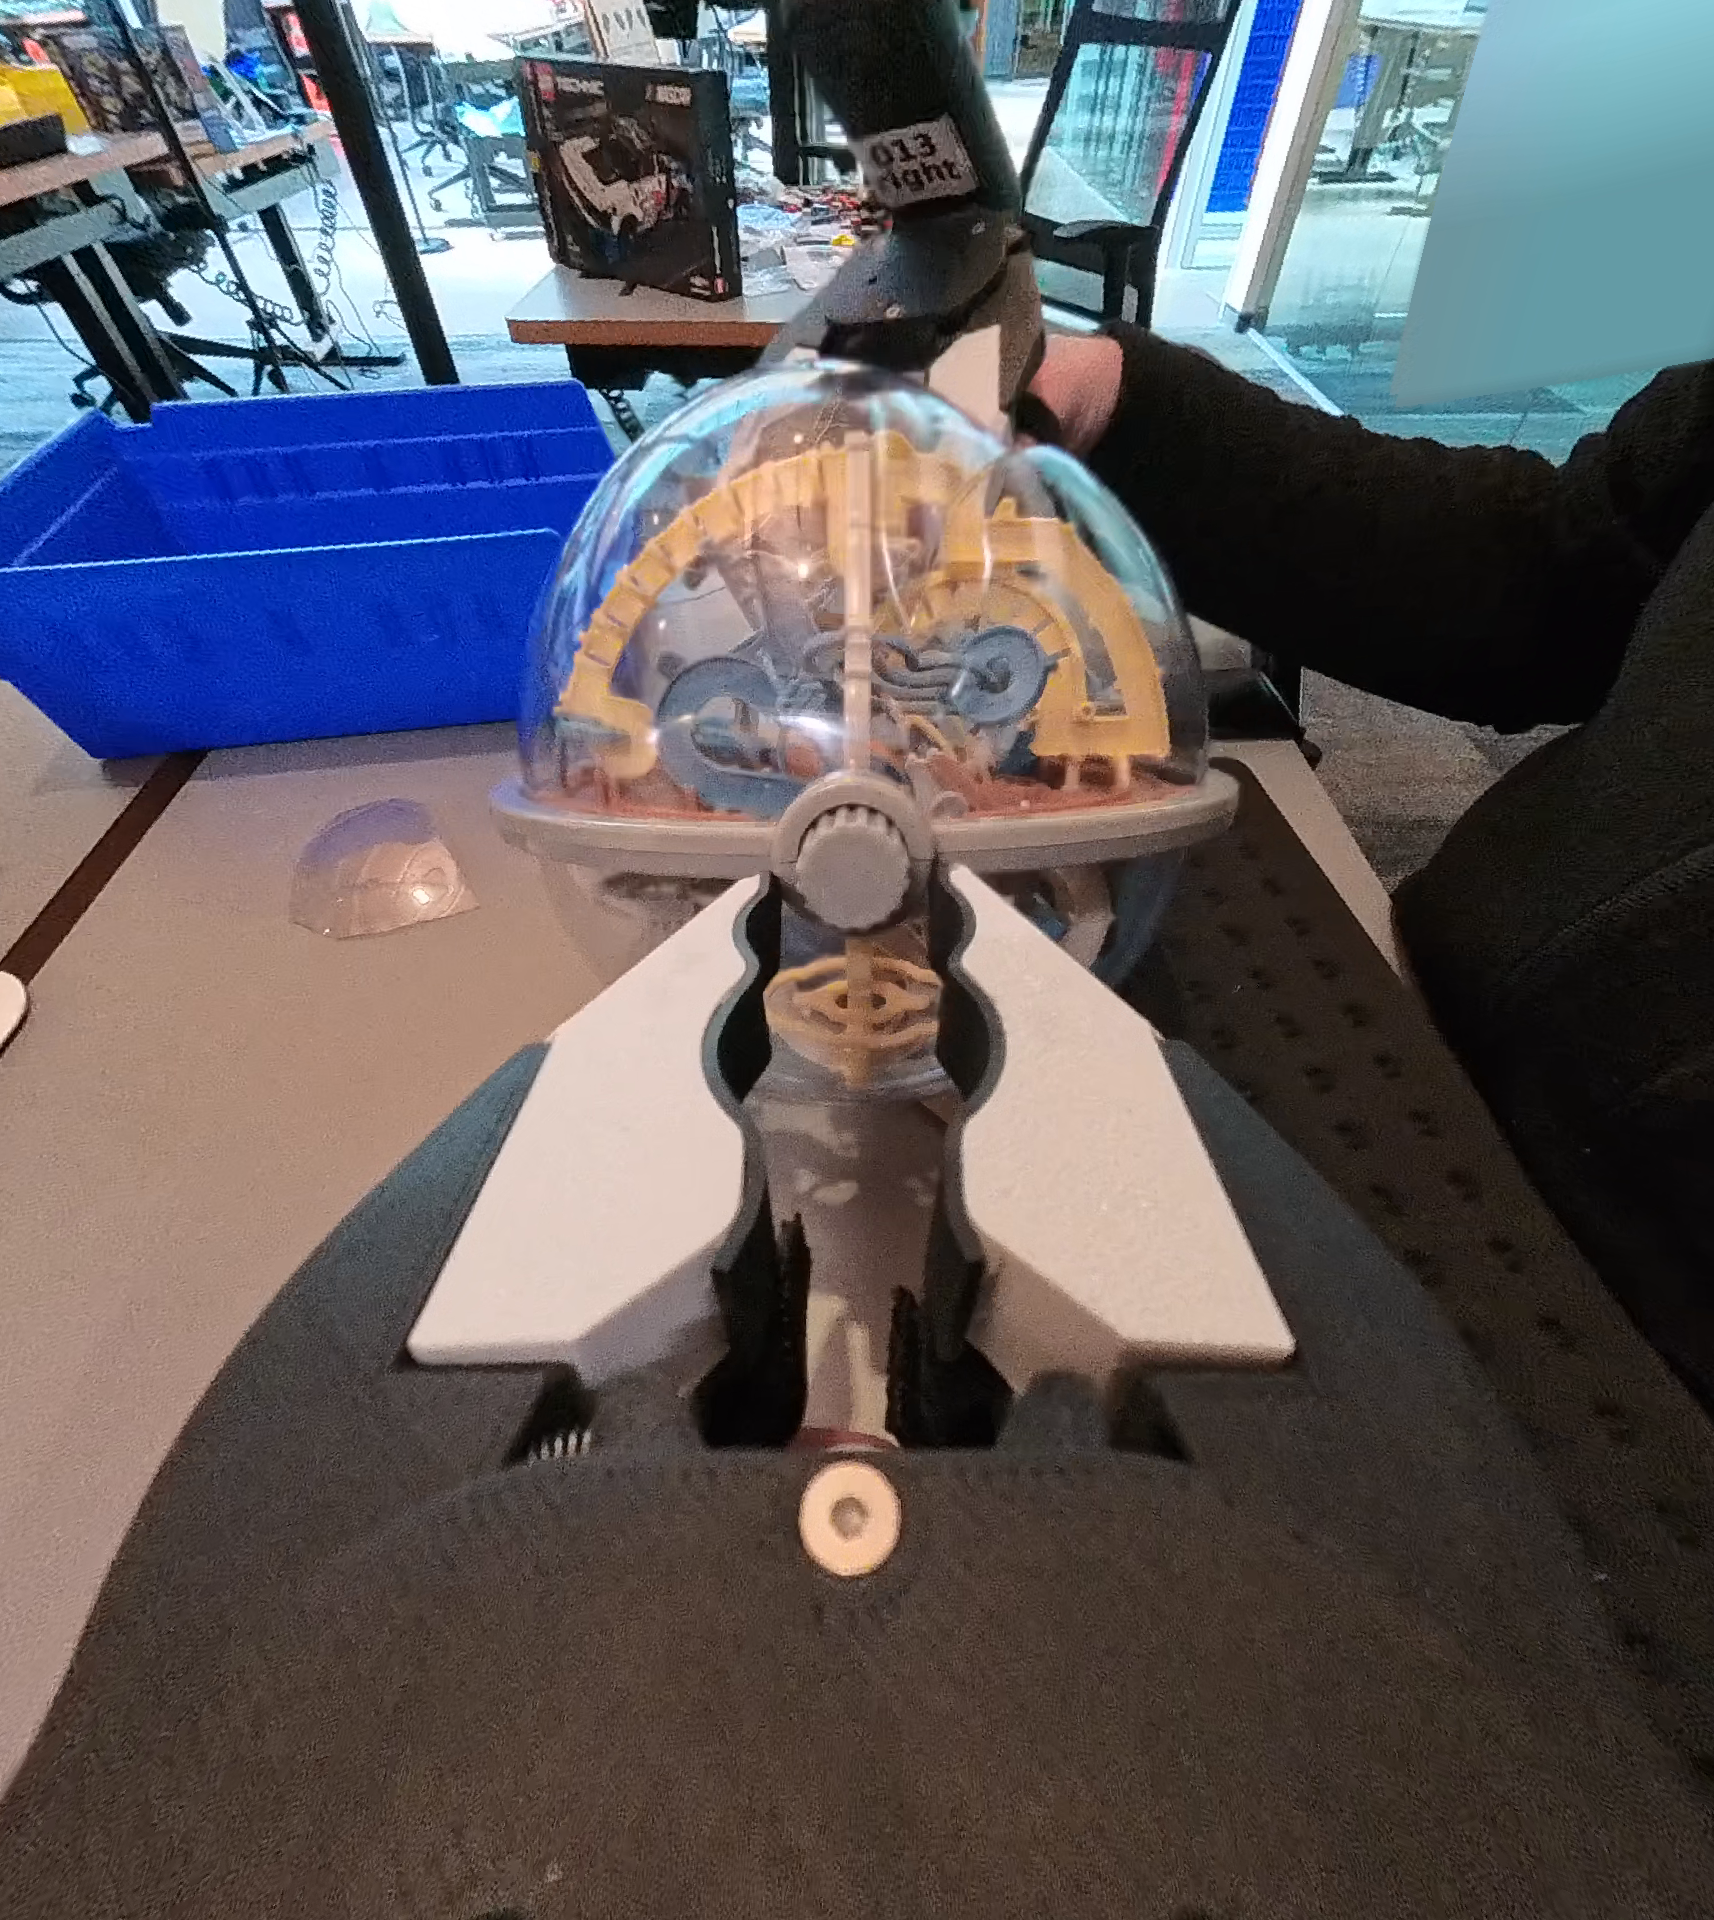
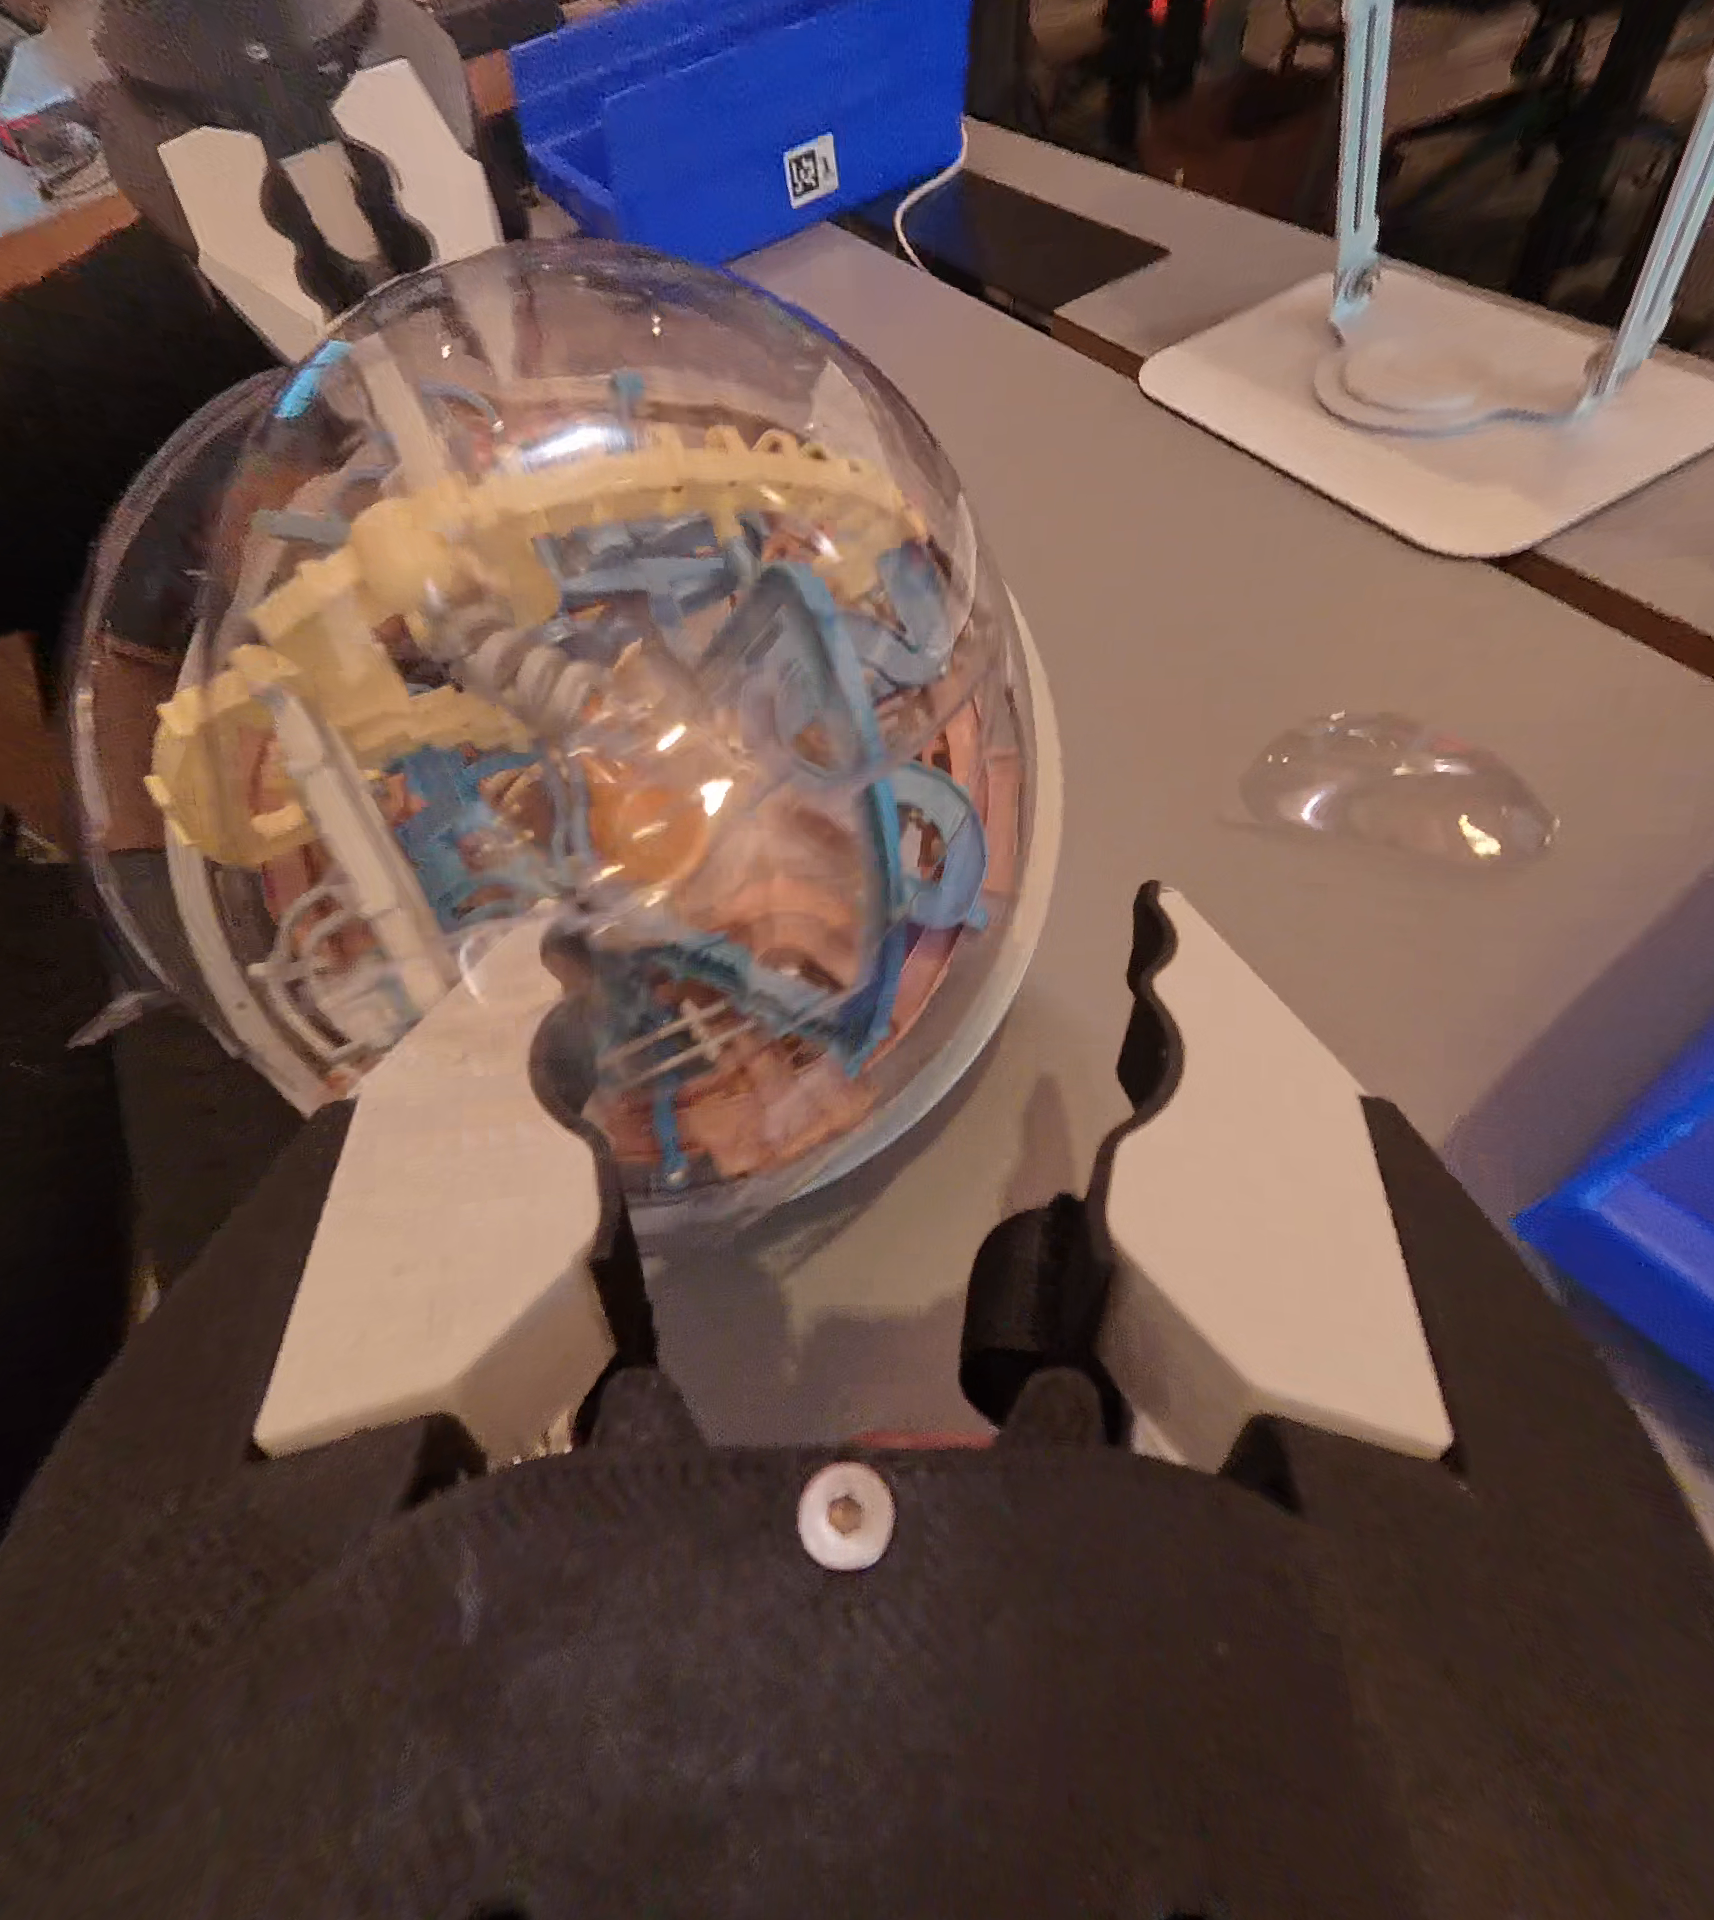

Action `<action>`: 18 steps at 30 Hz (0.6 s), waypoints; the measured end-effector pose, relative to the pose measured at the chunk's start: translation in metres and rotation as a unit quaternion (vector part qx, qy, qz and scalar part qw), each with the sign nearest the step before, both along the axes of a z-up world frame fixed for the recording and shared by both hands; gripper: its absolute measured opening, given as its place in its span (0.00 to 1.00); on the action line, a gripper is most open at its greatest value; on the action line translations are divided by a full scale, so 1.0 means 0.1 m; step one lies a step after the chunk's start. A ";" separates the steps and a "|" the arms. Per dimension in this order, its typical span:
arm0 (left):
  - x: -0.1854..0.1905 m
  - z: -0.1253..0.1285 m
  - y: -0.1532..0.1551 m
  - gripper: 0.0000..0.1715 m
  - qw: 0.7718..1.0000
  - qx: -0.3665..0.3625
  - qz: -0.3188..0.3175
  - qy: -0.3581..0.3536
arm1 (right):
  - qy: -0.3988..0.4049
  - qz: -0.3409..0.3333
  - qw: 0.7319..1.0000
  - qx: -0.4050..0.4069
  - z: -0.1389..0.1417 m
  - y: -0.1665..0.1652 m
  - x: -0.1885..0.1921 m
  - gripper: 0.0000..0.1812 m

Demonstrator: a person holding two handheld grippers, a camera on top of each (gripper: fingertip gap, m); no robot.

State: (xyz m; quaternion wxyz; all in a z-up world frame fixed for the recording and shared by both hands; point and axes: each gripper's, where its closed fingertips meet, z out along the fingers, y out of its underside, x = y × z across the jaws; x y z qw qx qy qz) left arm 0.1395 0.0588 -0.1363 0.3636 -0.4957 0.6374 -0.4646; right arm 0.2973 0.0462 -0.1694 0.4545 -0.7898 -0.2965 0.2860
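Observation:
A clear plastic maze ball (image 1: 863, 582) with yellow and blue tracks inside and a grey rim around its middle sits over the grey table (image 1: 209, 1143). My left gripper (image 1: 853, 883) is shut on the grey knob (image 1: 848, 868) on the rim. My right gripper (image 2: 848, 914) is open, with its left finger (image 2: 458, 1143) against the clear dome (image 2: 562, 665) and its right finger apart from it. In the left wrist view the right gripper (image 1: 894, 322) rests at the top of the dome. The left gripper (image 2: 333, 197) shows behind the ball in the right wrist view.
A blue bin (image 1: 261, 582) stands behind the ball, and another blue bin (image 2: 1684, 1195) is close on the right. A small clear plastic shell (image 2: 1404, 800) lies on the table. A white stand base (image 2: 1435, 436) is farther off. A person's dark sleeve (image 1: 1352, 540) reaches in.

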 end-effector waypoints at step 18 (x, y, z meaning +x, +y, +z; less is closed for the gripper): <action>0.18 0.34 -0.11 0.14 0.973 0.064 0.223 -0.021 | -0.067 -0.017 0.988 0.136 0.68 -0.51 -0.72 0.50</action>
